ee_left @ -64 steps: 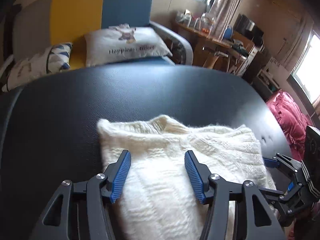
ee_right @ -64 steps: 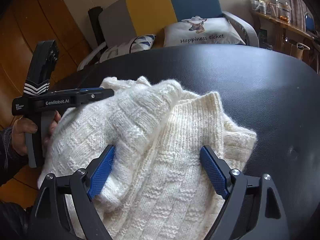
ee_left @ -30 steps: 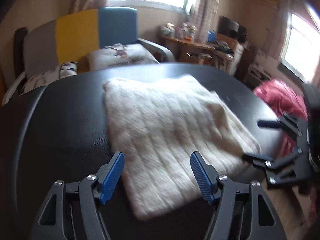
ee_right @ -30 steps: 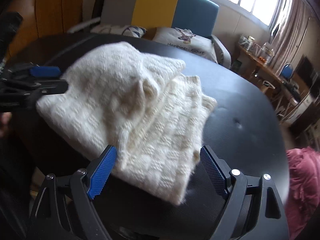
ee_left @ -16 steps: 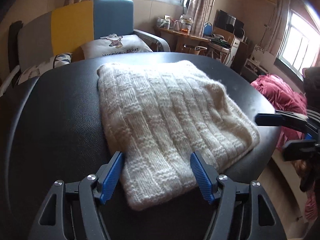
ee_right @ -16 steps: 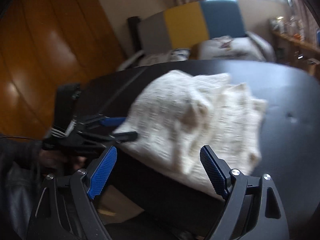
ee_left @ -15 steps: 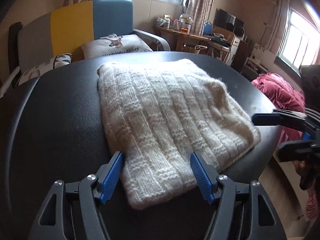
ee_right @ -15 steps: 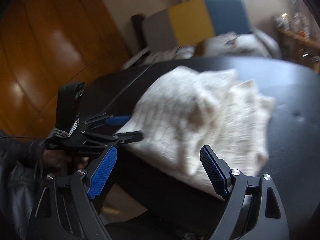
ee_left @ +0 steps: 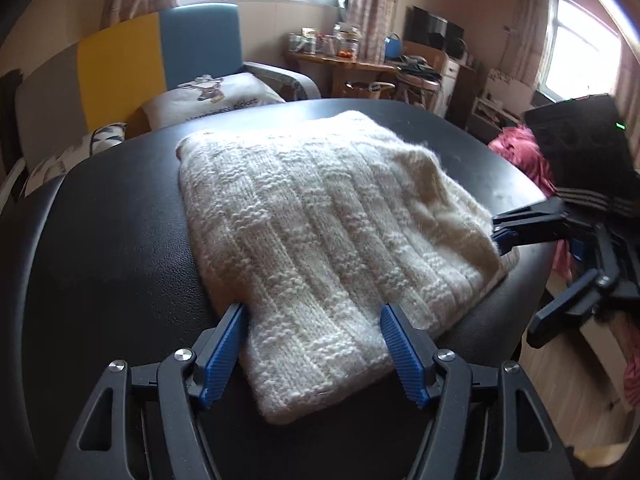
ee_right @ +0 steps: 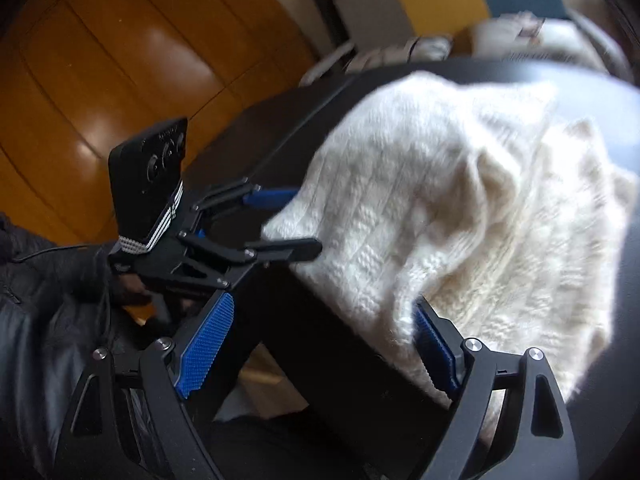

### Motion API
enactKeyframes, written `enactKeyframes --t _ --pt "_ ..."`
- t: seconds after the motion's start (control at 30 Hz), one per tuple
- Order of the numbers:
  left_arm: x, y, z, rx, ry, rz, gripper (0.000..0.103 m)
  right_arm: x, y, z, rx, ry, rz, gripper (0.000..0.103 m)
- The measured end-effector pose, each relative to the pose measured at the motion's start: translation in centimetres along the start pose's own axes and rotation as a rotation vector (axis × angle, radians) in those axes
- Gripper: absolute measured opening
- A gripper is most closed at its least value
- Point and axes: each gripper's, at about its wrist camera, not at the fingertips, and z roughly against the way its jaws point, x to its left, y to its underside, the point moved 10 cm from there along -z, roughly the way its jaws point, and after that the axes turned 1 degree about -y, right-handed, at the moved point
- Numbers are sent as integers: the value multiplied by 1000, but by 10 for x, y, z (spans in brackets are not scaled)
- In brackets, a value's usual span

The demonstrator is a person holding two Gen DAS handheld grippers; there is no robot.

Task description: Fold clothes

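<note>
In the left wrist view the left gripper [ee_left: 312,344] at lower centre is spread and empty, straddling the near corner of the folded cream sweater [ee_left: 320,220] lying mid-frame on the black tabletop [ee_left: 100,240]. At the right edge the right gripper [ee_left: 516,280] is likewise released beside the sweater's corner. The fold looks nearly finished; the next move probably calls for squaring the bundle or setting it aside.

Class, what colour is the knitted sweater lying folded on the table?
Cream white; the sweater shows best in the left wrist view.

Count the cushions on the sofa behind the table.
2: a white printed cushion on the seat below the blue backrest, and a patterned cushion further left, partly hidden by the table.
</note>
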Motion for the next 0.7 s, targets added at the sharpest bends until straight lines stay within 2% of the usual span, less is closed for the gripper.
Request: enactKeyframes --t 0.13,0.2,0.27,0.33,0.4,0.47,0.53,0.63,0.7 --pt "1 3 -5 22 17 -39 72 2 16 0 96 -205 -22 89" --pt "3 4 -7 34 21 -46 73 -1 20 2 106 -247 -36 89" --pt "4 2 -5 41 25 -35 72 -1 22 2 110 -253 -26 89" --pt "2 -4 5 18 31 -27 70 1 24 2 112 -222 -5 89" --pt "-7 -15 20 -24 80 -20 69 4 25 3 109 -175 15 89" --pt "-22 -25 31 -53 137 -34 69 10 25 5 110 -110 52 89" --pt "-38 -34 33 -66 166 -77 69 14 30 1 141 -5 126 89" --pt "-60 -38 15 -30 191 -131 69 20 35 -3 155 48 174 89" --pt "-74 -36 0 9 195 -167 69 18 37 -2 138 33 159 89"
